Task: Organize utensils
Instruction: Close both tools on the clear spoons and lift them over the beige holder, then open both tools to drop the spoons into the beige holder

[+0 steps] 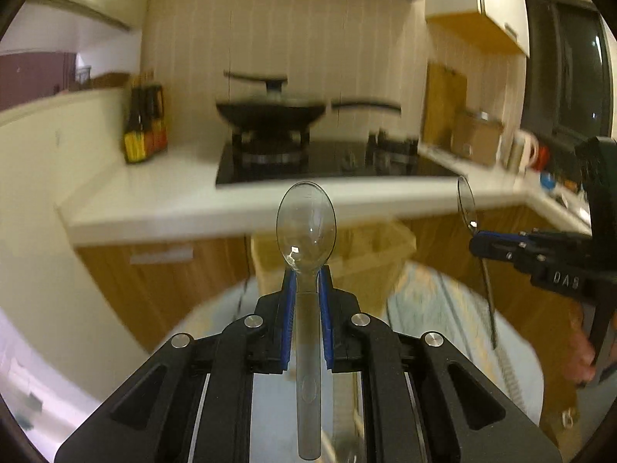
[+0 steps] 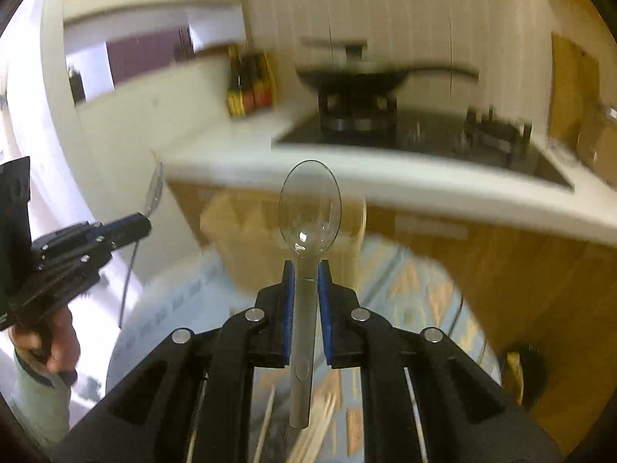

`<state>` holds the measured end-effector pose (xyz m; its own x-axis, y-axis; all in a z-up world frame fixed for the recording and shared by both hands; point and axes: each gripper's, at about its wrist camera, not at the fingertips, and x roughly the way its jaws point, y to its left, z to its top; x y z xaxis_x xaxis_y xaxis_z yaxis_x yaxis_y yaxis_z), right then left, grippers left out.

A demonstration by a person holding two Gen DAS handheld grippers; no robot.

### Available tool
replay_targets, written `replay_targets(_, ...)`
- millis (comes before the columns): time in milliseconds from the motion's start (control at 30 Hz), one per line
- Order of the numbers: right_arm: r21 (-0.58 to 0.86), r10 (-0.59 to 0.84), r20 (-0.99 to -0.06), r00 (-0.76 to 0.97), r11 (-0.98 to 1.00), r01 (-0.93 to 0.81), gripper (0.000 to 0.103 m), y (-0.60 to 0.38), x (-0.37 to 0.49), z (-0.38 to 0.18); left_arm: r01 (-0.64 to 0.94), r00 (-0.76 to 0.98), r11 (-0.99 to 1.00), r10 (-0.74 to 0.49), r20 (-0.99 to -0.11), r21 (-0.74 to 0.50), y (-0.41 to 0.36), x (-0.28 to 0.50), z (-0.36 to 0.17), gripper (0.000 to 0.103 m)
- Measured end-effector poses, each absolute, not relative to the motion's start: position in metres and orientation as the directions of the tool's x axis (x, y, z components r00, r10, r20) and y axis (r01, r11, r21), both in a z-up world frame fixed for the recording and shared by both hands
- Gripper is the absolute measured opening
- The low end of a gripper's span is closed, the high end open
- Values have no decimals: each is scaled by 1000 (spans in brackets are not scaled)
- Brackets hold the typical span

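Both clear spoons (image 1: pixel 306 220) (image 2: pixel 309 208) hang clamped, short of the counter edge (image 1: pixel 239 216).

Warm, dim indoor light; motion-blurred background, strong fisheye bending and dark corners in both views.

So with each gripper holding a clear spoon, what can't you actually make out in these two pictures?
- Where the spoons go: the yellowish container behind the left gripper and its spoon is blurred in both views.
- Table surface: mostly hidden by the right gripper and its spoon.
- Pale sticks, right view: cut off by the bottom edge.
- Bottle labels: too blurred to read.
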<state>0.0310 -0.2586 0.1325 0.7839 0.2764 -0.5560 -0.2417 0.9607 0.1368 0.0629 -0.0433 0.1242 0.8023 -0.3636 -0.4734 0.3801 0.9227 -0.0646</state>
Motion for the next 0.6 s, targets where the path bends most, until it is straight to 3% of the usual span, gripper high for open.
replay_targets(233, 197, 313, -451, 836, 948, -248, 10, -259, 81, 162, 404, 840, 899, -437, -322, -168, -45, 113, 161, 10)
replay_targets(367, 259, 339, -362, 868, 931, -256, 10, -268, 107, 164, 379, 881, 908, -413, -230, -180, -52, 135, 159, 10)
replay_targets(400, 268, 355, -325, 877, 924, -274, 10, -270, 114, 160, 371, 886, 911, -406, -224, -181, -54, 140, 157, 10)
replay_targets(600, 191, 236, -311, 921, 964, -182, 10, -265, 144, 130, 324, 908, 931, -356, -220, -170, -62, 169, 131, 10)
